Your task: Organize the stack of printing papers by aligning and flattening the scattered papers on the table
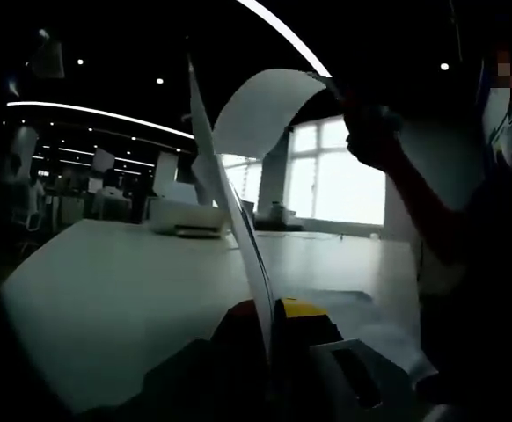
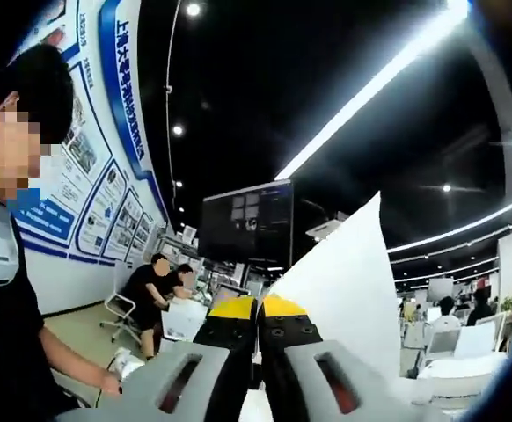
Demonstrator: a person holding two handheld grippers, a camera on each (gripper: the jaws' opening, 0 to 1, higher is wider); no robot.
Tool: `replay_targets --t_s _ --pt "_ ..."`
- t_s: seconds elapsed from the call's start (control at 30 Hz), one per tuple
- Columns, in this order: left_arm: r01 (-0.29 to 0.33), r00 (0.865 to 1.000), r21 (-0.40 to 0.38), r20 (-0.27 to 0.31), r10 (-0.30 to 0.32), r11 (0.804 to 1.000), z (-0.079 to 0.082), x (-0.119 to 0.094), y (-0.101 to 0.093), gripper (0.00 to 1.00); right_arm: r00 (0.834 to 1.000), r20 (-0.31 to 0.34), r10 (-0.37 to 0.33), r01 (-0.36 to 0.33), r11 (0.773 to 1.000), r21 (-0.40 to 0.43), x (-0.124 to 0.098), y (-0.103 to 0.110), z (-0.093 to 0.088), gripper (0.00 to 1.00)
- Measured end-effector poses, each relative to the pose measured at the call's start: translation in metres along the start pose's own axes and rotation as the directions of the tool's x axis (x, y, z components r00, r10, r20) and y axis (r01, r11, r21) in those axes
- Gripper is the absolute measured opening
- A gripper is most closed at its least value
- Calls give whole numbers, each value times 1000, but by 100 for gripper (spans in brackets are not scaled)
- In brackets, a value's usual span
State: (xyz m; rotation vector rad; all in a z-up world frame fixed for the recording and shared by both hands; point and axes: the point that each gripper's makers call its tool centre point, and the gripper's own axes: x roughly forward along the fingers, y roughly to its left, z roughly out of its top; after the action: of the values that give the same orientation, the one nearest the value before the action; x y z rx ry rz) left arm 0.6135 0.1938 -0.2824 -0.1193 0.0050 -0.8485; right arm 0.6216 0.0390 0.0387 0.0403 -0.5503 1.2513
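Between the left gripper point(image 1: 269, 330) jaws, a paper point(image 1: 238, 202) is being gripped edge-on, rising above the table point(image 1: 106, 281) and curling over at its top. At right a person's arm point(image 1: 414, 193) is reaching toward its upper edge. Seen from the right gripper point(image 2: 257, 330), its jaws are clamping a paper point(image 2: 344, 281) that is standing upward.

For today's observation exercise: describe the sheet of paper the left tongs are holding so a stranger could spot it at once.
Start at the wide white table in the left gripper view. At its near edge the left tongs, yellow-tipped, are shut on a white sheet of paper seen edge-on. Unlike the papers lying flat nearby, it rises upright and curls over at the top.
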Motion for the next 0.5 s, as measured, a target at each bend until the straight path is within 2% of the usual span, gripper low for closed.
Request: replay_targets --t_s 0.13,0.23,0.27,0.37,0.43,0.5 --pt "1 1000 1 -1 -1 1000 0 0 0 6 996 64 63 -64 998 20 -5 24 1 0" --pt "0 1000 3 0 0 1000 0 0 0 6 994 69 82 -86 995 48 -17 37 -18 0" --pt "-1 1000 3 0 1 1000 1 0 0 6 994 67 84 -89 993 73 -22 42 -28 0" --pt "-3 1000 4 -1 3 1000 0 0 0 6 998 -2 62 -61 982 180 -40 52 -82 0" --pt "-4 1000 5 -3 4 1000 0 0 0 6 998 -54 37 -20 960 278 -52 57 -117 0" --pt "-6 1000 5 -3 6 1000 0 0 1 6 998 -67 19 7 930 367 -60 58 -141 0"
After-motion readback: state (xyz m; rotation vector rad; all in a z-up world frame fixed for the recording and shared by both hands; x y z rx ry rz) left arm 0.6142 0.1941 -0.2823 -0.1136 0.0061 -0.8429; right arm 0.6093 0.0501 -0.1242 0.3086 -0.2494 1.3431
